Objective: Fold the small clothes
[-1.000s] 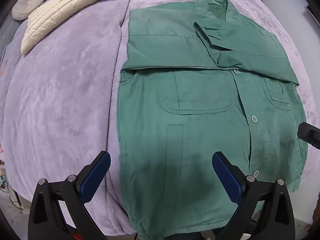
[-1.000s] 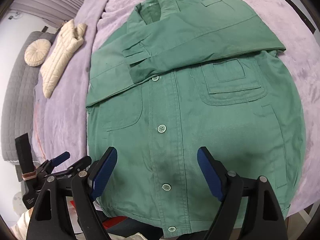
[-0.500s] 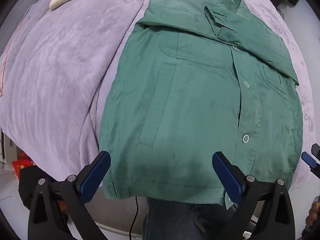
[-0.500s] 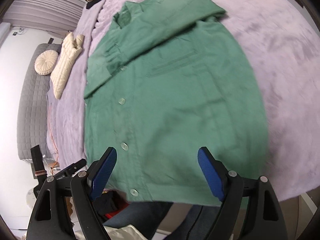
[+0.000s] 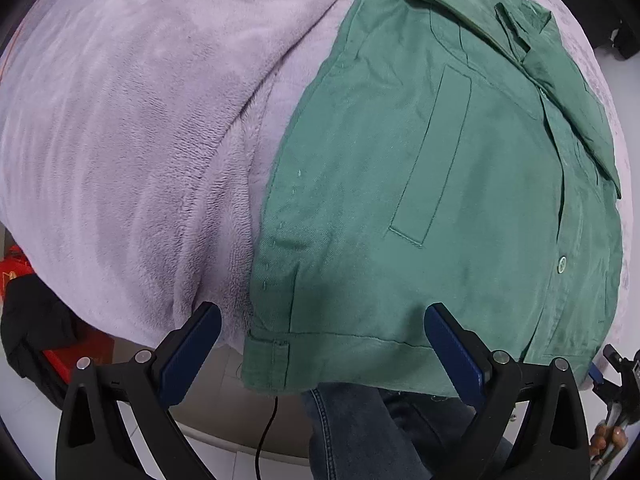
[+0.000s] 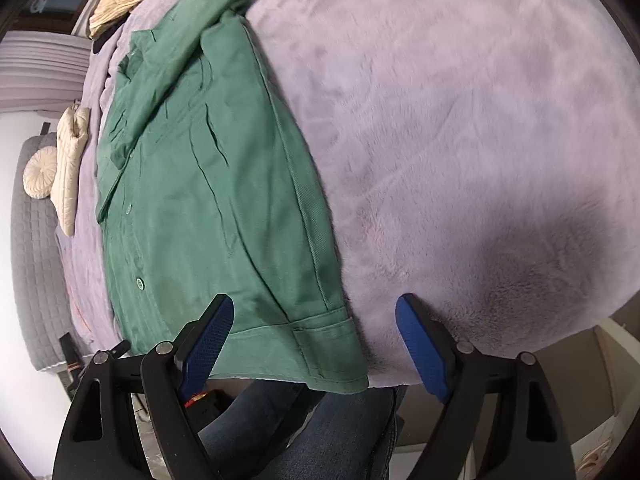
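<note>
Since a second ago you have drawn both grippers back and down toward the near edge of the bed: where each view then took in the whole green jacket (image 5: 432,184), each now frames only one bottom corner of it. The left gripper (image 5: 322,354) has swung to the jacket's left hem corner, the right gripper (image 6: 314,346) to the right hem corner.

Progress: both sleeves are already folded across the chest, lying over the upper front near the collar. The body is unfolded, spread buttons-up on the lilac blanket (image 6: 460,128), its hem (image 5: 340,354) hanging just over the near edge of the bed. My read: the sleeve stage is done, and the bottom-to-top fold, maybe a further halving, is left.

Pose:
- Left gripper: level with the hem, pointing along the jacket toward the collar, jaws spread wide, nothing between the pads. The hem corner sits between the two blue pads in view; contact cannot be confirmed.
- Right gripper: same low approach, jaws wide apart, holding nothing. The corner lies nearer the left pad (image 6: 206,340); the right pad sits over bare blanket.

You look set to pinch both corners.

Elsewhere: cream quilted jacket (image 6: 70,164) toward the far left edge of the bed, well apart.
</note>
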Tool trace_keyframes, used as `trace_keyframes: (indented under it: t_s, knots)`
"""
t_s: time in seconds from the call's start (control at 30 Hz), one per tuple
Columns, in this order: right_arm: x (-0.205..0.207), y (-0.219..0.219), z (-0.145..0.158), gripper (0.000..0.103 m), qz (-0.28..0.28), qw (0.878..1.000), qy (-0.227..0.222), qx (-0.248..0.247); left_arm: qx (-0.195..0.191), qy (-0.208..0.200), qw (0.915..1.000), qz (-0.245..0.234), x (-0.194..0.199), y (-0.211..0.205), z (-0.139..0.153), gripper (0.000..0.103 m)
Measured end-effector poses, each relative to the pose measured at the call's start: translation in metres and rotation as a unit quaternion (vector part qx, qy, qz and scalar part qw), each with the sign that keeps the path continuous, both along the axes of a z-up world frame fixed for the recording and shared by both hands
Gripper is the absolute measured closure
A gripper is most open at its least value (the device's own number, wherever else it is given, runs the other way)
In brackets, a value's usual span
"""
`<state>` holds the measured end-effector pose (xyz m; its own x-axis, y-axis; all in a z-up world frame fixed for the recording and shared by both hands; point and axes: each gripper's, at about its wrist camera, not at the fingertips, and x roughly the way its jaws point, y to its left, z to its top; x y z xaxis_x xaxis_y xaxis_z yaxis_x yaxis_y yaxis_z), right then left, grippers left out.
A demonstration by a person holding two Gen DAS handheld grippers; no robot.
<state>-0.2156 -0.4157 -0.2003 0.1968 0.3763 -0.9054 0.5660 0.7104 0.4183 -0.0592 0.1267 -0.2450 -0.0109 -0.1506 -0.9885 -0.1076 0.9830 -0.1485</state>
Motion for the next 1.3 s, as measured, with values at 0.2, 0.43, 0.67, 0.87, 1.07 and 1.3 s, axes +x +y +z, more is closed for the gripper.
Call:
trace_keyframes:
  t_s: [0.2,0.43,0.67,0.87,1.07,1.3]
  knots:
    - [0.003,0.023,-0.02,0.016,0.002,0.996,-0.008,0.087,-0.027,0.021,0.9991,-0.024,-0.003,-0.013,-0.017,0.001]
    - [0.006,0.055,-0.026,0.017,0.003,0.988,-0.019,0.15,-0.037,0.035,0.9985,-0.019,-0.013,-0.014,-0.017,0.029]
    - [0.006,0.048,-0.019,0.096,-0.029,0.983,-0.038,0.18,-0.083,0.005,0.9965,-0.014,-0.018,-0.002,0.026,0.087]
    - [0.026,0.053,0.014,0.096,-0.036,0.962,-0.113,0.246,-0.161,-0.038,0.9858,0.025,-0.014,0.018,0.068,0.087]
    - [0.074,0.055,0.054,0.096,-0.059,0.933,-0.204,0.291,-0.225,-0.074,0.9705,0.047,0.034,0.031,0.097,0.087]
    - [0.146,0.056,0.095,0.096,-0.123,0.897,-0.299,0.303,-0.267,-0.133,0.9544,0.019,0.142,0.03,0.153,0.087]
